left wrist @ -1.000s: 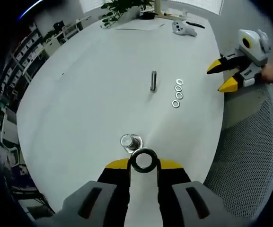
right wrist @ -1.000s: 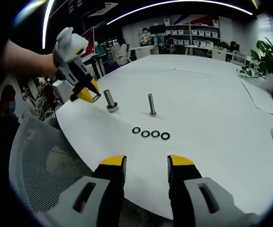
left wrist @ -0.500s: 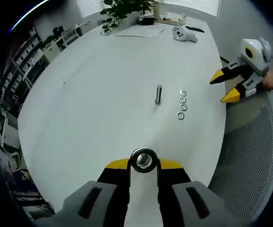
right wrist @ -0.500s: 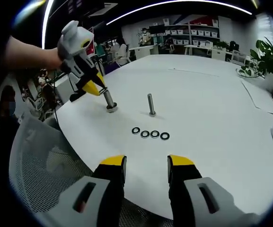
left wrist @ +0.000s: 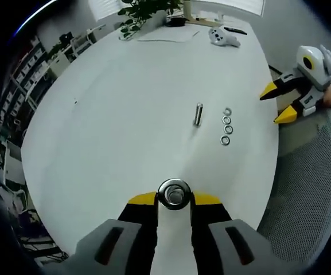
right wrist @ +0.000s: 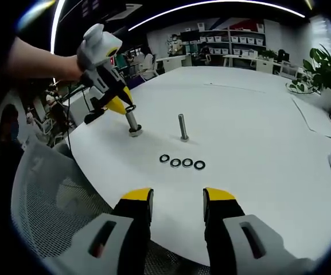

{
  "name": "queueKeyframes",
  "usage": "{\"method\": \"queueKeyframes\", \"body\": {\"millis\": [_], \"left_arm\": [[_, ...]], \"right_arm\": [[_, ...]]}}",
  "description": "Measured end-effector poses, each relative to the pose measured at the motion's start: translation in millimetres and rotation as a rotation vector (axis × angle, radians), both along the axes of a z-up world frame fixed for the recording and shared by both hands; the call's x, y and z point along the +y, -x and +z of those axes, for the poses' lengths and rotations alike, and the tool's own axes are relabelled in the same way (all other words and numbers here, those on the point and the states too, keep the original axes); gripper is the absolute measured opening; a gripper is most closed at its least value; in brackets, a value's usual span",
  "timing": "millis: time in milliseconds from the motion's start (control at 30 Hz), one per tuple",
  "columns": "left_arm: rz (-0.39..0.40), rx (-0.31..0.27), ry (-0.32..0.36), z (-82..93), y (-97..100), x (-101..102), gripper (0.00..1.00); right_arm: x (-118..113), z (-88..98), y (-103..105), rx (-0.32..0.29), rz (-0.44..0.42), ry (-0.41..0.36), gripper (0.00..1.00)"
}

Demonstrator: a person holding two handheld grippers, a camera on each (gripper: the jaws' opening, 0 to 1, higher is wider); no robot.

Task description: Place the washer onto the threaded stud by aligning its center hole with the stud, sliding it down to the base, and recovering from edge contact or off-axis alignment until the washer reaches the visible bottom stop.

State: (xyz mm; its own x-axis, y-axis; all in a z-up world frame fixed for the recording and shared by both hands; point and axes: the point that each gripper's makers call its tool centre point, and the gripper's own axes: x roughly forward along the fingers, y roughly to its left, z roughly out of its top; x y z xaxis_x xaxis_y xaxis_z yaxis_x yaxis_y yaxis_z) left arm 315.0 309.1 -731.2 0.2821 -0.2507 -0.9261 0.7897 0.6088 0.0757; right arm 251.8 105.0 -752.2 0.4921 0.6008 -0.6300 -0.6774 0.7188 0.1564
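My left gripper (left wrist: 174, 198) pinches the washer (left wrist: 174, 193) over the near stud (right wrist: 132, 121); my right gripper (right wrist: 178, 199) stands spread.

- The white table (left wrist: 125, 114) is evenly and brightly lit from overhead; only faint shadows are cast.
- Curved ceiling light strips (right wrist: 211, 7) glare.
- Straight lines are bent by fisheye distortion, and edges are softened.

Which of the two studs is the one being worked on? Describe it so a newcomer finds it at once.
On the white table, look near the edge beside the mesh chair. Two studs stand there; it is the thicker stud, with the left gripper holding a washer at its top. The thin stud stands alone.
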Motion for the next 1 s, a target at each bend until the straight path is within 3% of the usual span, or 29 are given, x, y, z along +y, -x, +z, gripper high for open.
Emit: {"method": "queueKeyframes", "body": {"millis": [633, 867, 1000], "left_arm": [[-0.008, 0.030, -0.021, -11.0, 2.9, 2.4, 0.19], [0.035, 0.041, -0.018, -27.4, 2.7, 3.9, 0.19], [0.078, 0.031, 0.007, -27.6, -4.9, 3.3, 0.19]], "right_arm": [[1.3, -0.7, 0.0, 0.001, 0.002, -0.003, 0.37], [0.9, -0.9, -0.5, -0.001, 0.002, -0.002, 0.37], [-0.5, -0.2, -1.7, -0.001, -0.011, -0.007, 0.37]]}}
